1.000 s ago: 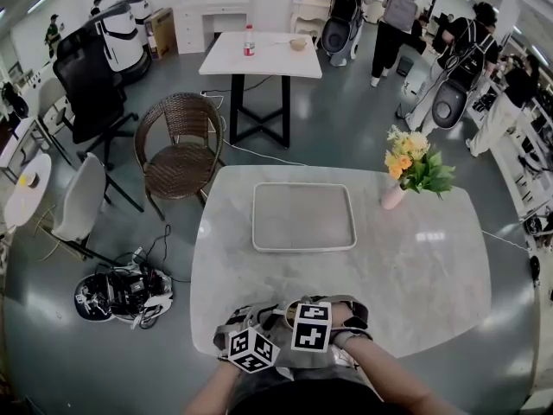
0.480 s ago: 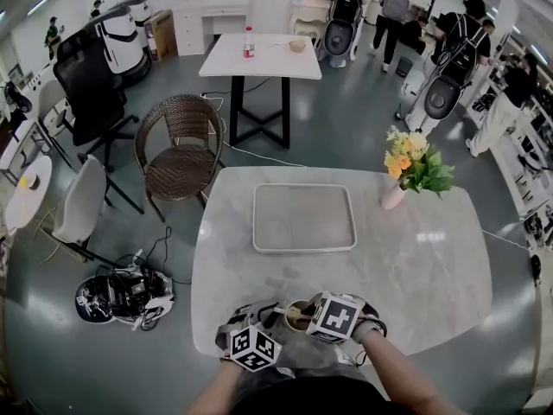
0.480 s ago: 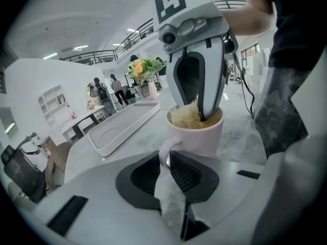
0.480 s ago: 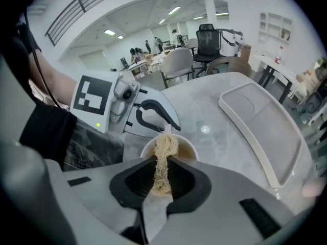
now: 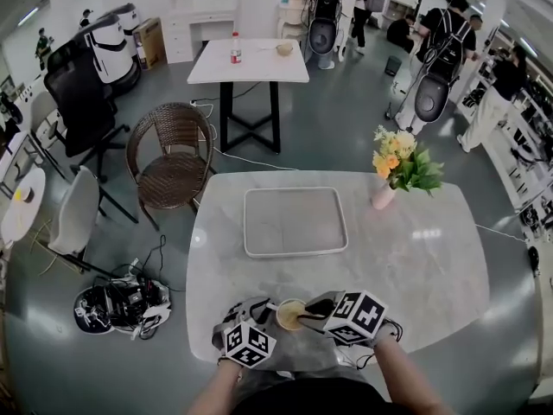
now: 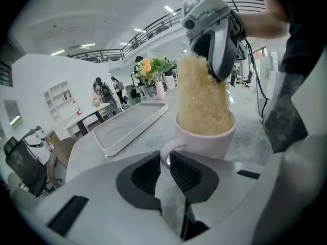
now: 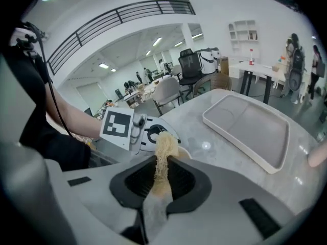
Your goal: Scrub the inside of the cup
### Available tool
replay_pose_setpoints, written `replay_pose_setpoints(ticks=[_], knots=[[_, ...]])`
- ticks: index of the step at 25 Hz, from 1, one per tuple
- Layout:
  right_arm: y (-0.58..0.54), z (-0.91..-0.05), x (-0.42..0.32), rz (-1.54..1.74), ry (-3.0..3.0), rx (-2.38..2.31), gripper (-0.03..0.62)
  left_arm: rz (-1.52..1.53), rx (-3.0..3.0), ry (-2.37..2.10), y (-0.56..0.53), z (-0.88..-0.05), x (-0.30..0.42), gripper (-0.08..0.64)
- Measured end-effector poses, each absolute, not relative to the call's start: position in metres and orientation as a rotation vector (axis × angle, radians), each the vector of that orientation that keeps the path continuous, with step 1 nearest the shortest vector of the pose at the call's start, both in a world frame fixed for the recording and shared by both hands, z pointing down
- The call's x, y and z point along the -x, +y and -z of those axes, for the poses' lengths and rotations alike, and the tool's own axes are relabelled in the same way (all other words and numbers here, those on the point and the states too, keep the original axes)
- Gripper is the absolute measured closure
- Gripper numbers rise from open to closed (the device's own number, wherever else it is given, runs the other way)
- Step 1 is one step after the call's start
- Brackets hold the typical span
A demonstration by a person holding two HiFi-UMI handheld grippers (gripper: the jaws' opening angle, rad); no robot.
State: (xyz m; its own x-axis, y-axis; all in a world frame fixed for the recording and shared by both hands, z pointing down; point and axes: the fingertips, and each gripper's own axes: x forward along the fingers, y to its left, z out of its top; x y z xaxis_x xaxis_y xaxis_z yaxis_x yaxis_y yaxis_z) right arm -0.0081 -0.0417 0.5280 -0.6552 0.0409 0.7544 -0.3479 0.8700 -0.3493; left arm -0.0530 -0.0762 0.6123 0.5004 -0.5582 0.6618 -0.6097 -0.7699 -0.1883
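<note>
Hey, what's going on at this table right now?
A person at the table works with a claw in each hand. The left claw is shut on the handle of a cup near the table's front edge. The right claw is shut on a yellow scrubber whose lower end sits inside the cup. A tray and a vase of flowers stand farther back.

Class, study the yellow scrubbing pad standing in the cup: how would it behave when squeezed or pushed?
The scrubbing pad is probably soft and squashy: the right tongs pinch it into a thin strip. It looks fibrous and airy, so likely light. It fills the mouth of the cup, so pushing it would probably drag on the wall.
</note>
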Motion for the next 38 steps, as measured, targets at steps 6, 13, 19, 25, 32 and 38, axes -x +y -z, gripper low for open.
replay_pose_setpoints(ticks=[6,13,19,25,32,38], knots=[[-0.048,-0.505,-0.002,-0.606,-2.329,-0.316,0.529,-1.083,-2.602,-1.113,-0.087,-0.611,0.064,0.497],[-0.052,-0.503,-0.021,-0.595,-2.361,-0.456,0.529,-1.021,-2.576,-1.101,-0.089,-0.611,0.073,0.495],[-0.052,-0.507,-0.026,-0.570,-2.346,-0.476,0.529,-0.936,-2.548,-0.977,-0.084,-0.614,0.084,0.382],[-0.053,-0.506,-0.022,-0.553,-2.358,-0.479,0.529,-1.020,-2.537,-0.935,-0.062,-0.620,0.106,0.365],[-0.052,-0.503,-0.018,-0.536,-2.371,-0.462,0.529,-0.796,-2.358,-1.201,-0.059,-0.606,0.140,0.499],[-0.049,-0.493,-0.009,-0.566,-2.432,-0.429,0.529,-0.497,-2.313,-1.253,-0.060,-0.570,0.137,0.546]])
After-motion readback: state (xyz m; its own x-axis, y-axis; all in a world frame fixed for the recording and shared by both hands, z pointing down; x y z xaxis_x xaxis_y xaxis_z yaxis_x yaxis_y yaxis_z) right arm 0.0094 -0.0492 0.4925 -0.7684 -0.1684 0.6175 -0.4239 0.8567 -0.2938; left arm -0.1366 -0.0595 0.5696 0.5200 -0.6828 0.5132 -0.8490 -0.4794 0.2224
